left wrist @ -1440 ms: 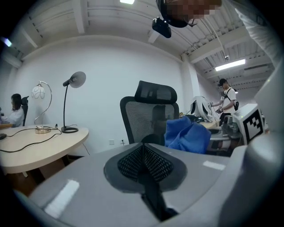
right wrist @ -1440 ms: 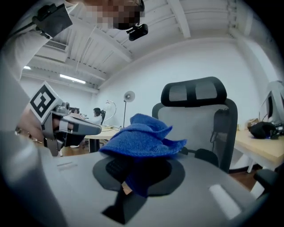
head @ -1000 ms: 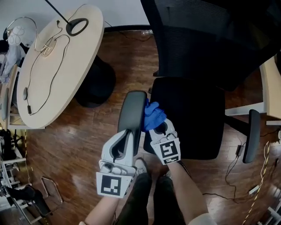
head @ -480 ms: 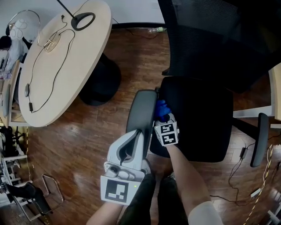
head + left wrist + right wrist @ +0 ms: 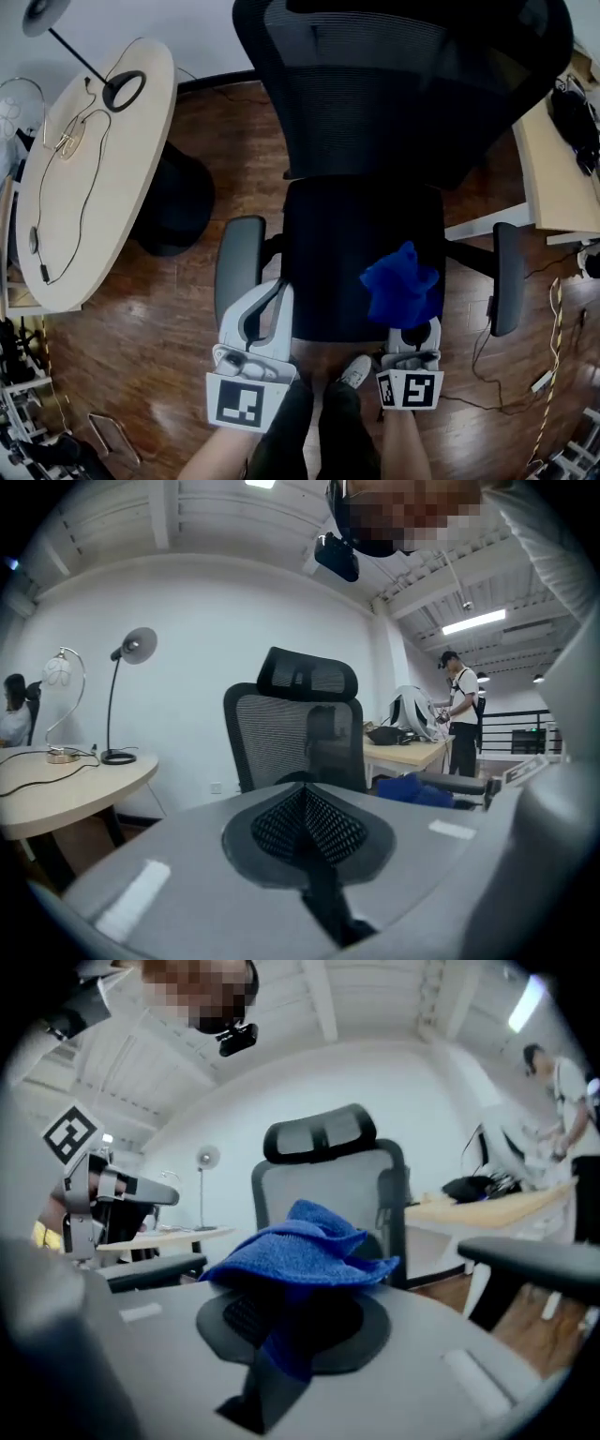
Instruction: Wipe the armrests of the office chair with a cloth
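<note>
Seat (image 5: 328,244), no longer armrest (image 5: 239,267), beneath cloth (image 5: 401,284)

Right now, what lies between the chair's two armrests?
Head view: the black seat fills the gap between left armrest and right armrest; the blue cloth, clamped in the right tool, hangs over its right side.

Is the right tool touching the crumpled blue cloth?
Touching. The right gripper view shows the crumpled blue cloth pinched between the right tool's closed jaws.
</note>
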Motion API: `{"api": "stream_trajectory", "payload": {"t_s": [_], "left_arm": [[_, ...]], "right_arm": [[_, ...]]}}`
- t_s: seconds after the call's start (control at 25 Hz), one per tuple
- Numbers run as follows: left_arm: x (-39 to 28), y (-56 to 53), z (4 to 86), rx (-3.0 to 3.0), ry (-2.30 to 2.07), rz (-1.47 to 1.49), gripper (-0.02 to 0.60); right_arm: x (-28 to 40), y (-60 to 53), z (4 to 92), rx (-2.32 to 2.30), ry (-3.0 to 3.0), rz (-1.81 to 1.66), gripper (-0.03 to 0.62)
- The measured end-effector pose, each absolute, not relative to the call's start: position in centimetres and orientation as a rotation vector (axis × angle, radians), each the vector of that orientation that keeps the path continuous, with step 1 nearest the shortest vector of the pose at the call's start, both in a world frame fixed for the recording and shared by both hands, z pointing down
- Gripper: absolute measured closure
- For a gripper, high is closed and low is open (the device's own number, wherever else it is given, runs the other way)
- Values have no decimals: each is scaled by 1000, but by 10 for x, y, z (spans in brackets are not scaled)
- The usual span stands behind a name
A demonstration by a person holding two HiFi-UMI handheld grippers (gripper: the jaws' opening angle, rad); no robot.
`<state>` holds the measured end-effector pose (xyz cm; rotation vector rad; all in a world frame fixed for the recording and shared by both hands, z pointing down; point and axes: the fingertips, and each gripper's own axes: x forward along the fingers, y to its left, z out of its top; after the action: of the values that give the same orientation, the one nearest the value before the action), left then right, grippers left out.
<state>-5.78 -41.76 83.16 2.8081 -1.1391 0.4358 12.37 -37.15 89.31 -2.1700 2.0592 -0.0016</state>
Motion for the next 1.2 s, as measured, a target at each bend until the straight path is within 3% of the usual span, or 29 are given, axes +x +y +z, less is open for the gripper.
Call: {"api": "stream_trajectory", "payload": {"t_s": [0.24,0.48,0.56,0.76,1.04,1.2], "left_arm": [[55,-398,828,2928,-881,433,577],[151,-363,850,2993,-636,435,577],[164,-360,857,3020,-607,429,577],[192,-366,833,3143,-607,24,577],[175,-377,863,3120,-643,102,577],[169,-376,867,3133,-635,95,577]], "right_arm": [[245,-310,902,-2495,1718,-26,513],[281,-298,922,-2558,1629,-20,513],[286,-297,932,-2567,1601,-29,513],[329,-317,1010,-2628,1480,-172,514],[357,-341,1022,-2614,1478,-151,513],[373,-364,1109,-2691,1537,-371,513]]}}
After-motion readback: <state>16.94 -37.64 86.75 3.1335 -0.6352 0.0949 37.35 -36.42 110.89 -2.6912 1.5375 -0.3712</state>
